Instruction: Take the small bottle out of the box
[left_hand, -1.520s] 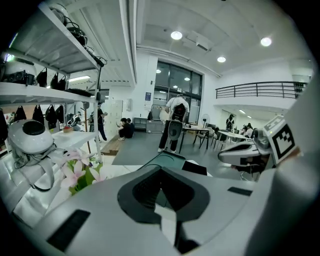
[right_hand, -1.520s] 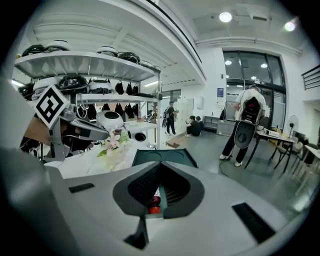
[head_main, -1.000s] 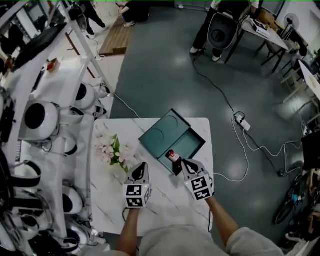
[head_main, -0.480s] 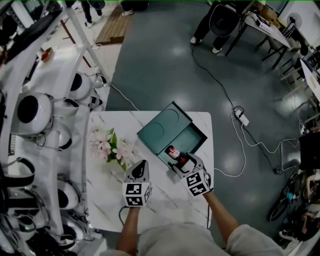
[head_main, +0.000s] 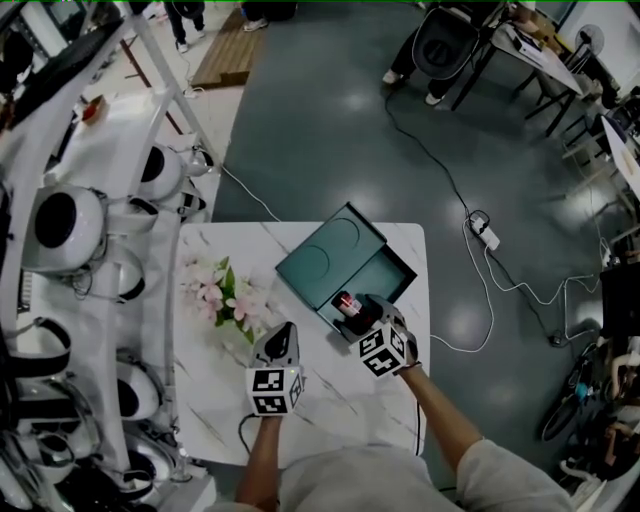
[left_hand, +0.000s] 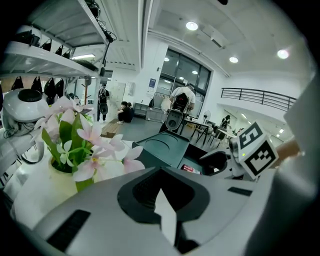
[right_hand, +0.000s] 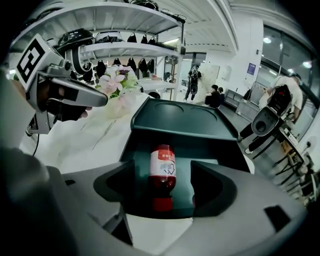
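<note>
**Right tongs (head_main: 362, 314) spread wide around the small bottle (right_hand: 162, 167)**

I see the white marbled surface (head_main: 330, 400) carrying the open teal box (head_main: 325, 255), with pink flowers (head_main: 225, 295) beside it. My left tongs (left_hand: 165, 210) are pressed together with nothing between them, above the surface near the flowers. Right tongs have just been opening and straddle the small bottle, pads clear of it. It lies on its side inside the box.

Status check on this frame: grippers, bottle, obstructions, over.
Right gripper jaws just opened wide, small red bottle with white label between them, ungripped. Bottle lies flat in open teal box. Left gripper shut, over marble table. Nothing in the way.
</note>
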